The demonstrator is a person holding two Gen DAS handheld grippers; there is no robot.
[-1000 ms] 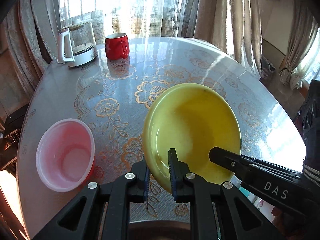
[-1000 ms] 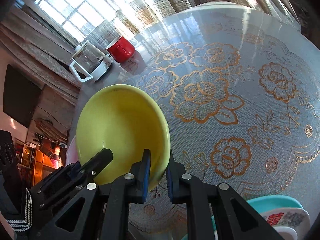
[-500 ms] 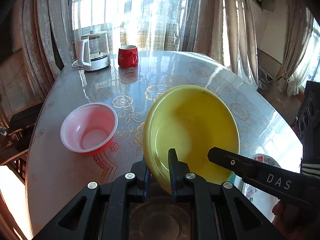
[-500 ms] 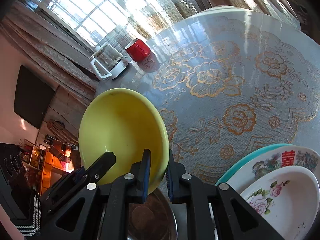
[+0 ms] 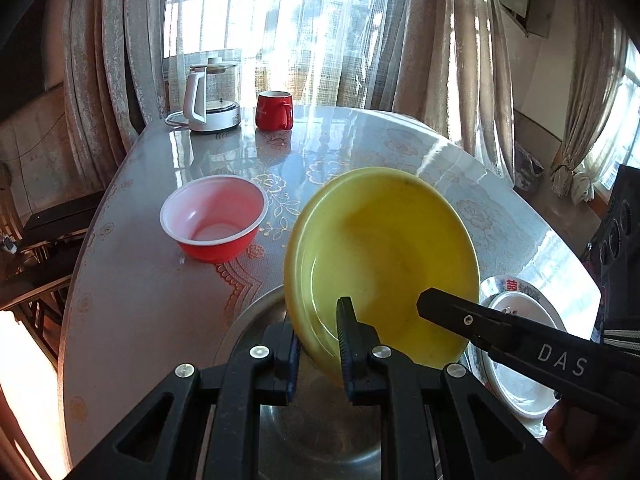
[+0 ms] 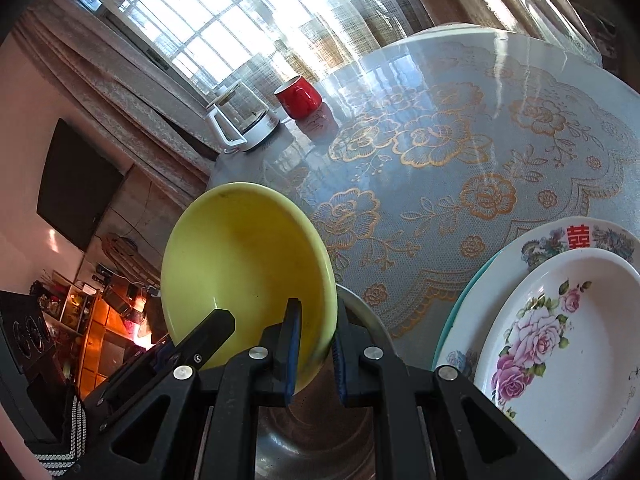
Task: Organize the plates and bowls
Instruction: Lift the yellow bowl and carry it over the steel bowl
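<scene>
A yellow bowl (image 5: 380,256) is held in the air, tilted, by both grippers. My left gripper (image 5: 318,340) is shut on its near-left rim. My right gripper (image 6: 314,344) is shut on its opposite rim; the bowl also shows in the right wrist view (image 6: 244,268). Below the bowl lies a steel basin (image 5: 248,320), also in the right wrist view (image 6: 360,308). A red bowl with a white inside (image 5: 214,218) stands on the table to the left. A stack of plates, a floral white plate (image 6: 560,340) on top, lies to the right.
A round table with a lace-pattern cover (image 6: 460,160) carries a glass kettle (image 5: 210,98) and a red mug (image 5: 274,110) at the far edge by the curtained window. The plate stack also shows in the left wrist view (image 5: 516,356).
Both grippers have pulled the yellow bowl back toward the near table edge and over the steel basin. The red bowl and plate stack have come further into view.
</scene>
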